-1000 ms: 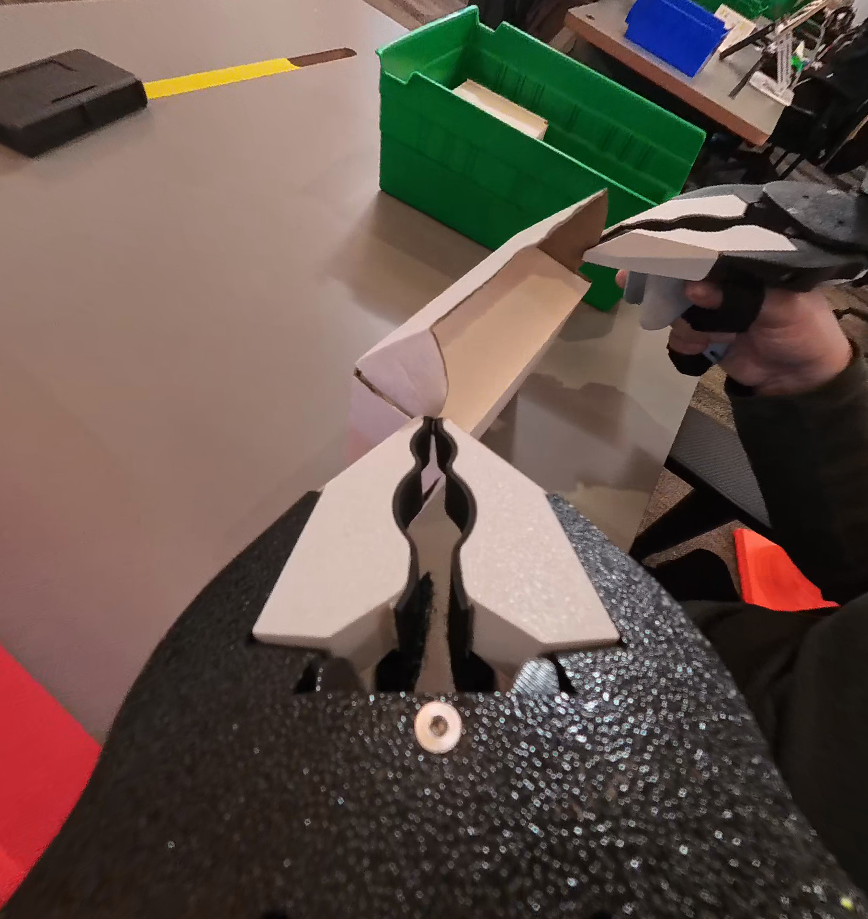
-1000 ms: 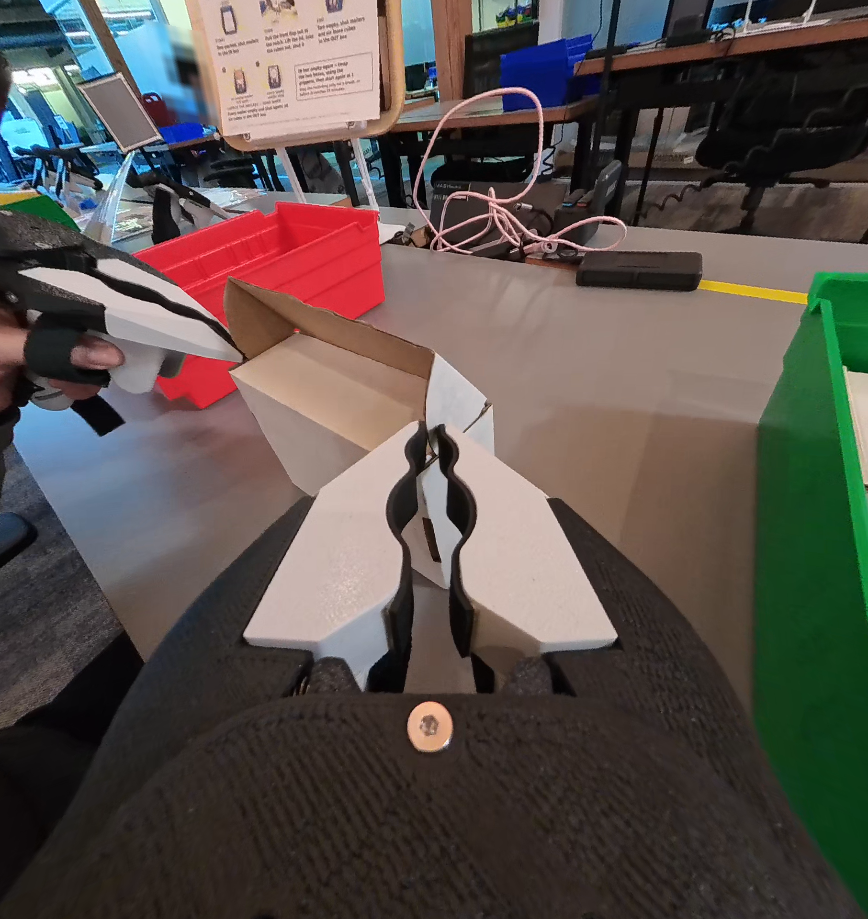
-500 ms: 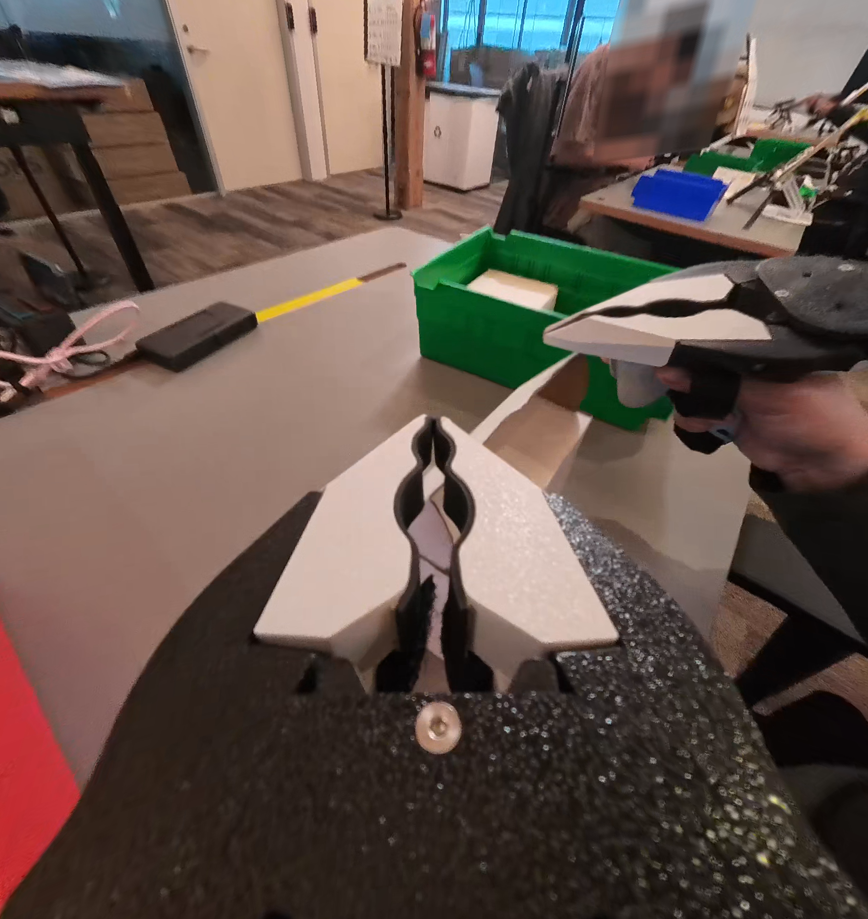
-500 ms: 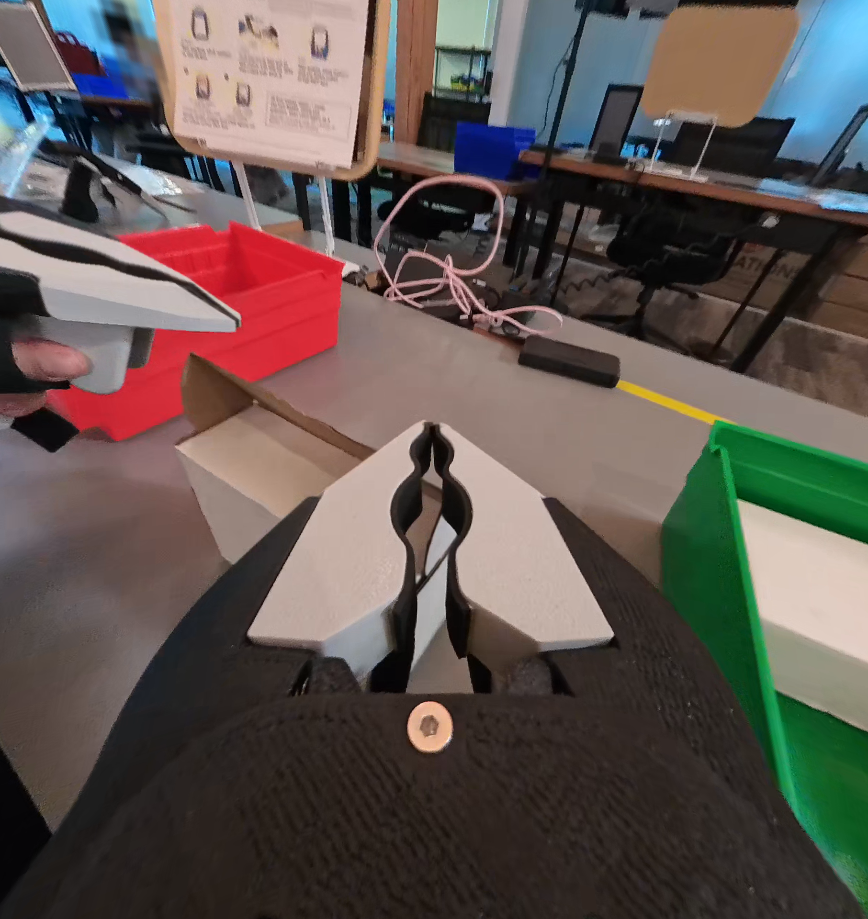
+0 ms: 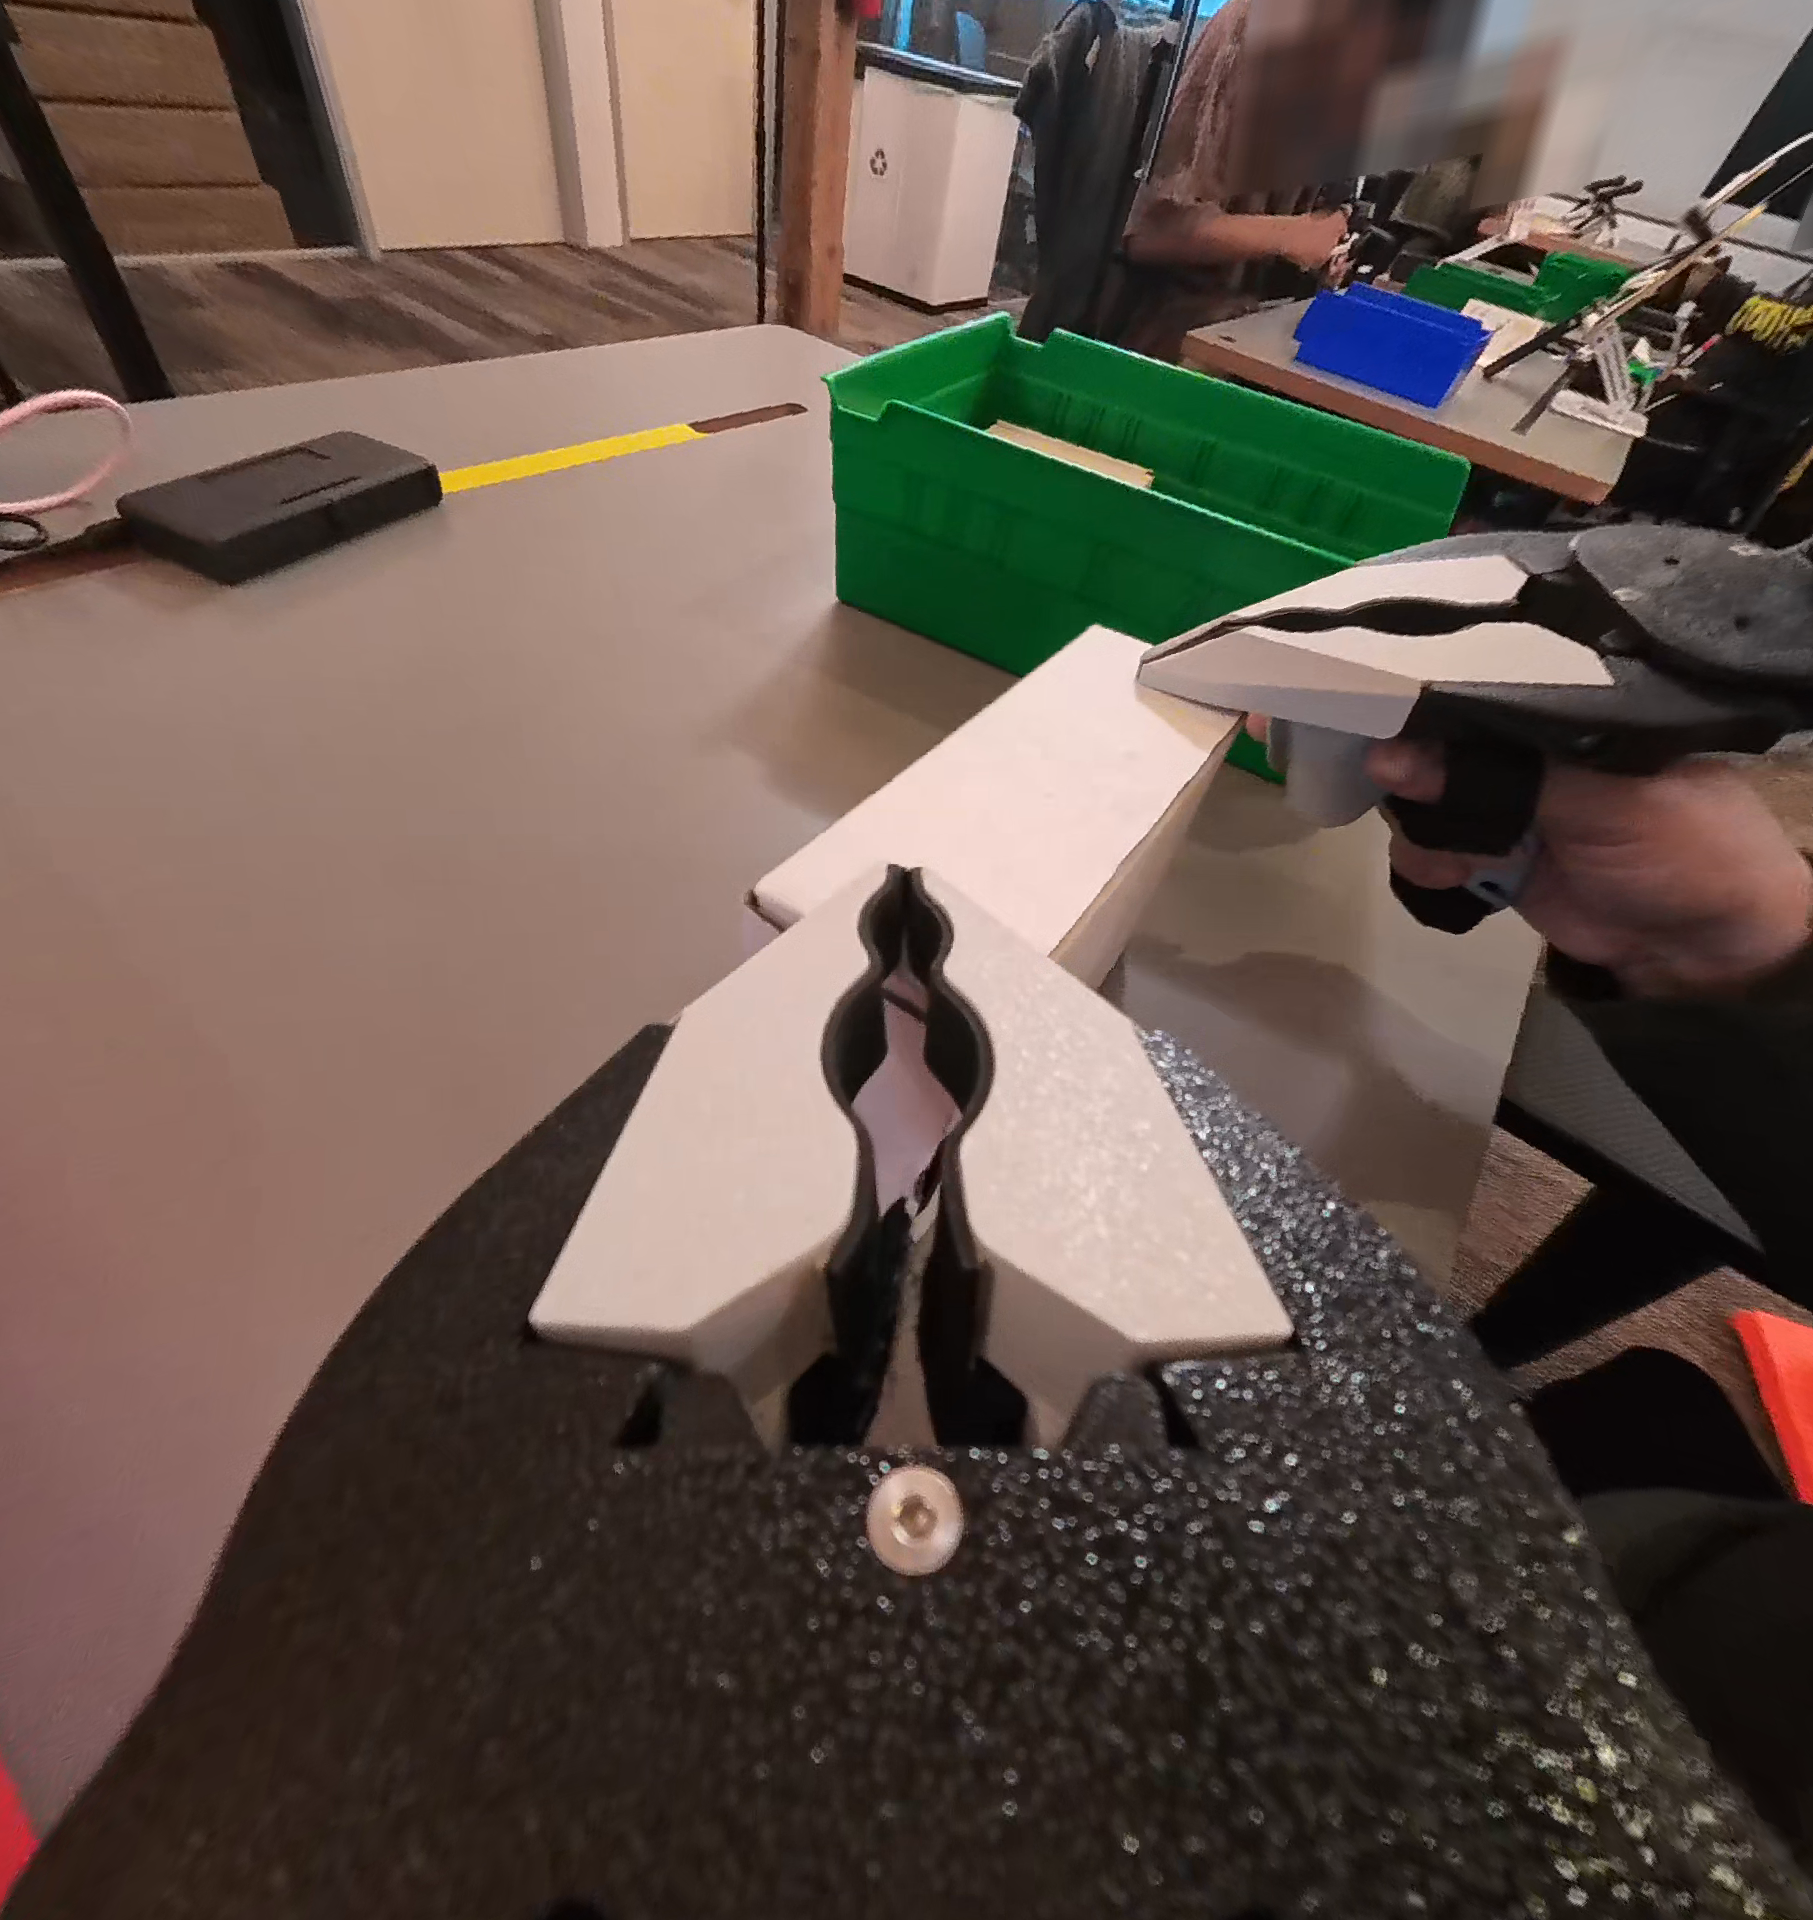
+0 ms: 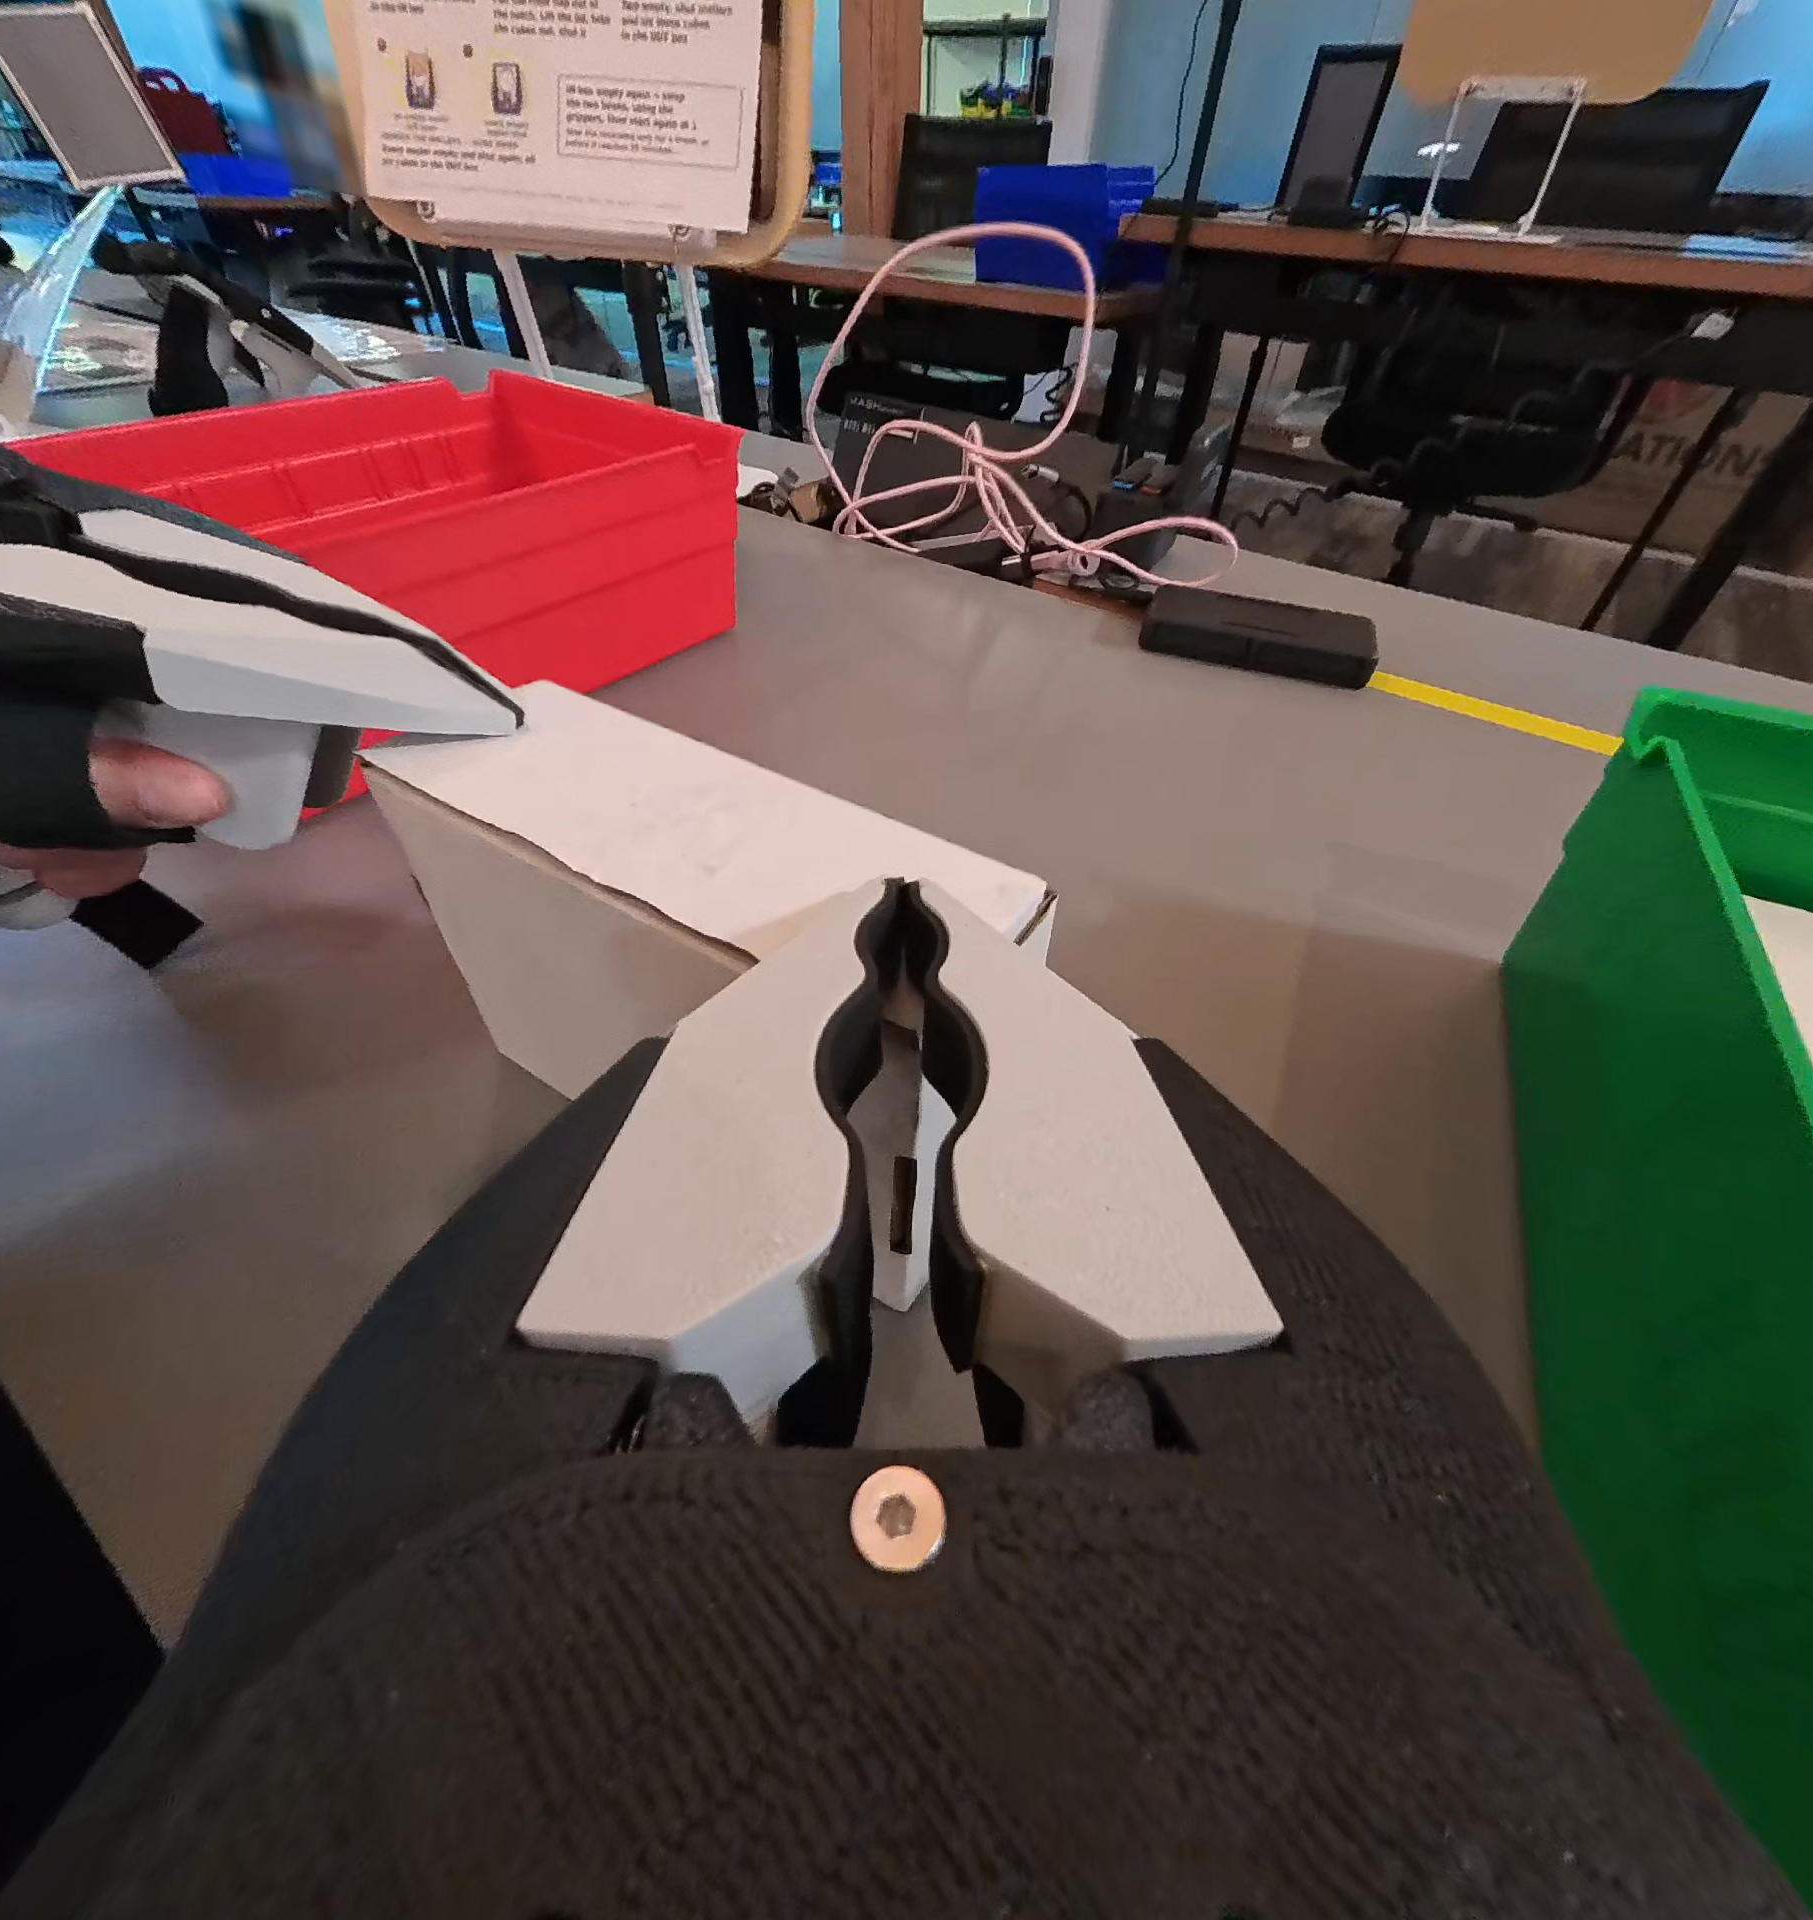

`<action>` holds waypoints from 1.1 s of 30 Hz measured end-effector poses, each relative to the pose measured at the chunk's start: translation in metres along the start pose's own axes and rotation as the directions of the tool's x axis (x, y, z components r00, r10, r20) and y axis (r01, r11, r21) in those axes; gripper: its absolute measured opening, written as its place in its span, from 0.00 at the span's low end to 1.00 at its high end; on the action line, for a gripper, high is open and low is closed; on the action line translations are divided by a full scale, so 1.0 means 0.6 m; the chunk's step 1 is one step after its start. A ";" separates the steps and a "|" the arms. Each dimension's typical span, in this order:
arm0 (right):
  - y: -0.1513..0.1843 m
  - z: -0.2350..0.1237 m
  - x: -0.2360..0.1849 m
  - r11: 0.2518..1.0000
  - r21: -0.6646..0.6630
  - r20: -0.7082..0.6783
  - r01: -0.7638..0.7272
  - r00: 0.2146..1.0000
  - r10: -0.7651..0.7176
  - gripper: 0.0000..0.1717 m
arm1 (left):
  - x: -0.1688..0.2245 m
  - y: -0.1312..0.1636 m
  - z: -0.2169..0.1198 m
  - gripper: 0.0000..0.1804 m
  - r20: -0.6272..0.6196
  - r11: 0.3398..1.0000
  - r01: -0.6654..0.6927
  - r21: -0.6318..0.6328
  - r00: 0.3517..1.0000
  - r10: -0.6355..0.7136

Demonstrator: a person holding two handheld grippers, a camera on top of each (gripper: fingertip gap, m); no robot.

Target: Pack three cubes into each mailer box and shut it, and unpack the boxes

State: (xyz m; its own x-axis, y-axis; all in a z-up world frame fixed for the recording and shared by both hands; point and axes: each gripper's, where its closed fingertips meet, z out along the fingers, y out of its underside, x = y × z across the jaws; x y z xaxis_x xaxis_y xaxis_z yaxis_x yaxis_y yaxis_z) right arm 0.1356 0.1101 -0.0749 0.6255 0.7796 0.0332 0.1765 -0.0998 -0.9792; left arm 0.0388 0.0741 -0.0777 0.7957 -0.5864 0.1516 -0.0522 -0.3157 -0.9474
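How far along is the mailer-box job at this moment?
Done: the white mailer box has its lid down on the table. In hand: left gripper and right gripper, both shut, rest over its opposite ends. Left: moving it toward the green bin, which already holds another box. Its contents are hidden.

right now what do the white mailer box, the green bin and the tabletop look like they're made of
White flat mailer box: corrugated cardboard, matte white outside; raw brown edges show along its seams. Green open-topped bin: moulded plastic by its look, slightly glossy, with ribbed walls. Grey tabletop: smooth, semi-gloss, probably laminate or plastic; it carries soft reflections, but the core is hidden.
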 end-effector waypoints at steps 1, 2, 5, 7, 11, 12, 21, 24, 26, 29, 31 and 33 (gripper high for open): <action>0.001 0.000 0.000 1.000 0.007 -0.005 0.007 1.000 -0.007 0.00 | 0.000 0.001 0.000 0.00 0.013 1.000 -0.007 0.001 1.000 0.007; 0.001 0.000 0.000 1.000 0.012 -0.012 0.019 1.000 -0.019 0.00 | 0.000 0.001 0.000 0.00 0.029 1.000 -0.024 0.001 0.999 0.024; 0.002 0.000 0.000 0.996 0.023 -0.054 0.084 0.995 -0.083 0.00 | 0.000 0.001 0.000 0.00 0.087 0.995 -0.103 -0.014 0.991 0.104; 0.002 0.000 -0.001 0.990 0.026 -0.087 0.138 0.987 -0.135 0.00 | 0.000 0.001 0.000 0.00 0.119 0.988 -0.151 -0.016 0.981 0.151; -0.007 -0.004 -0.001 0.970 0.056 -0.161 0.237 0.961 -0.226 0.00 | -0.005 -0.004 -0.008 0.00 0.133 0.984 -0.149 0.094 0.982 0.136; -0.016 -0.008 -0.004 0.960 0.079 -0.178 0.268 0.952 -0.251 0.00 | -0.011 -0.005 -0.017 0.00 0.152 0.977 -0.168 0.133 0.977 0.147; -0.030 0.037 -0.105 0.839 -0.085 0.324 0.537 0.812 -0.486 0.65 | -0.043 -0.063 -0.113 0.16 0.466 0.775 -0.472 0.421 0.845 0.261; -0.016 0.060 -0.108 0.709 -0.195 0.465 0.678 0.701 -0.542 0.67 | -0.057 -0.057 -0.111 0.24 0.502 0.788 -0.483 0.382 0.824 0.262; 0.009 0.069 -0.105 0.582 -0.285 0.576 0.761 0.622 -0.530 0.68 | -0.058 -0.060 -0.116 0.28 0.513 0.780 -0.486 0.394 0.820 0.252; 0.059 0.070 -0.090 0.349 -0.400 0.720 0.847 0.526 -0.452 0.68 | -0.059 -0.060 -0.118 0.28 0.509 0.780 -0.478 0.405 0.826 0.242; 0.087 0.065 -0.082 0.229 -0.429 0.784 0.874 0.486 -0.387 0.65 | -0.061 -0.058 -0.117 0.29 0.510 0.786 -0.473 0.398 0.826 0.240; 0.101 0.063 -0.074 0.146 -0.427 0.818 0.893 0.450 -0.360 0.52 | -0.060 -0.056 -0.114 0.29 0.505 0.789 -0.471 0.393 0.828 0.243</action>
State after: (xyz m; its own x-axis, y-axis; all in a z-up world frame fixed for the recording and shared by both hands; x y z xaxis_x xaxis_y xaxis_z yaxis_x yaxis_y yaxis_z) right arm 0.0898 0.0931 -0.1435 -0.4037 0.8920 0.2036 0.9083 0.4174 -0.0280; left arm -0.0296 0.0548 -0.0319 0.9511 -0.1855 -0.2470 -0.1791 0.3204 -0.9302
